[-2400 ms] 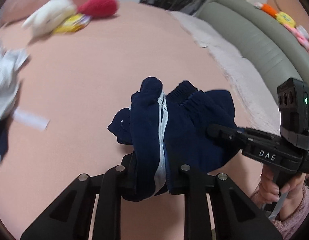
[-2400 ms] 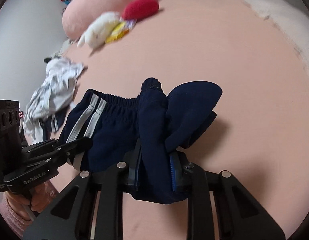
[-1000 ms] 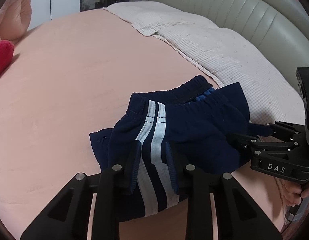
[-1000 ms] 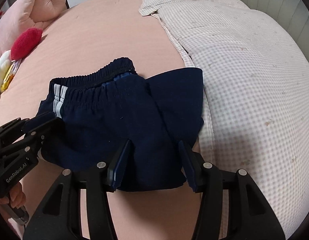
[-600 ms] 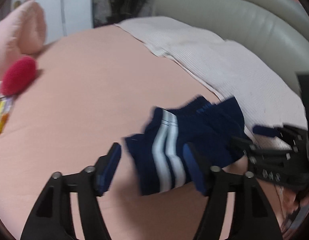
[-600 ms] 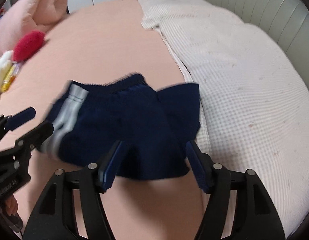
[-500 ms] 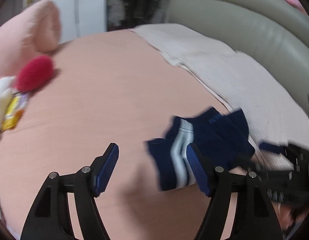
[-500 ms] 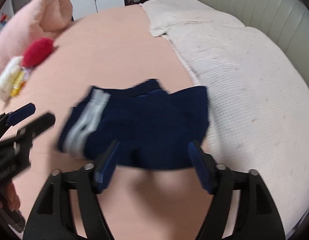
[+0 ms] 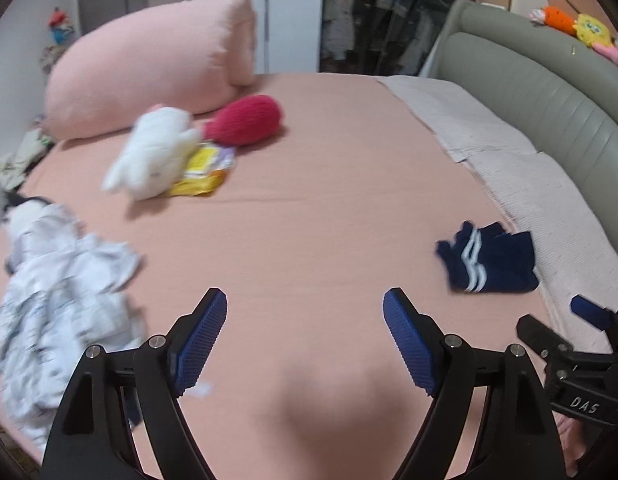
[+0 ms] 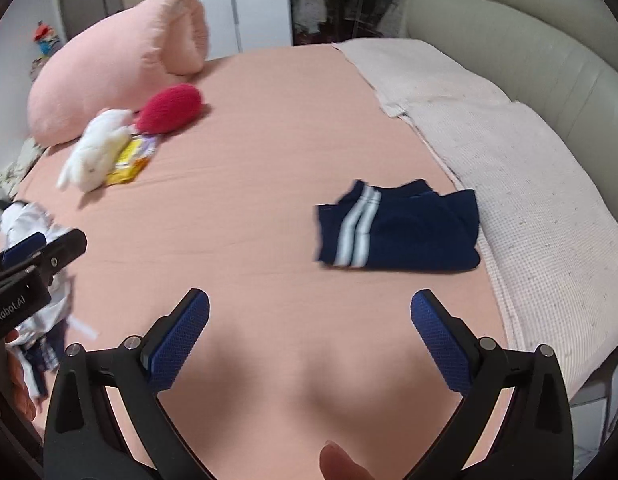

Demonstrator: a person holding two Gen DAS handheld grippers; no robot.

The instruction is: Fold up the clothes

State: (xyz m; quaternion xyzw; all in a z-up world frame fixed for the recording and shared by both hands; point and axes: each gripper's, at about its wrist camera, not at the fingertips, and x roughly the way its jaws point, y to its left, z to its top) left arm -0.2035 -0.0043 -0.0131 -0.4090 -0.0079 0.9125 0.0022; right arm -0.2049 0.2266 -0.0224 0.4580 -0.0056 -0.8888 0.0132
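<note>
White crumpled garment (image 9: 57, 300) heaped at 9 o'clock, left gripper (image 9: 305, 336) and right gripper (image 10: 309, 340) both opening wide with nothing between, no longer clamping the folded navy shorts (image 10: 401, 232), now released flat at 2 o'clock beside the checked blanket (image 10: 529, 184)

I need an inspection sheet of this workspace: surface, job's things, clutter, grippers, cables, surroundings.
Surface: pink bed sheet, bare in the middle.
Job's things: folded navy shorts by the beige blanket; crumpled white clothes unfolded.
Clutter: white plush, red plush, yellow packet, pink bolster.
Grippers: left gripper and right gripper opening, nothing between them.
Cables: nothing seen.
Surroundings: grey headboard, wardrobe.
</note>
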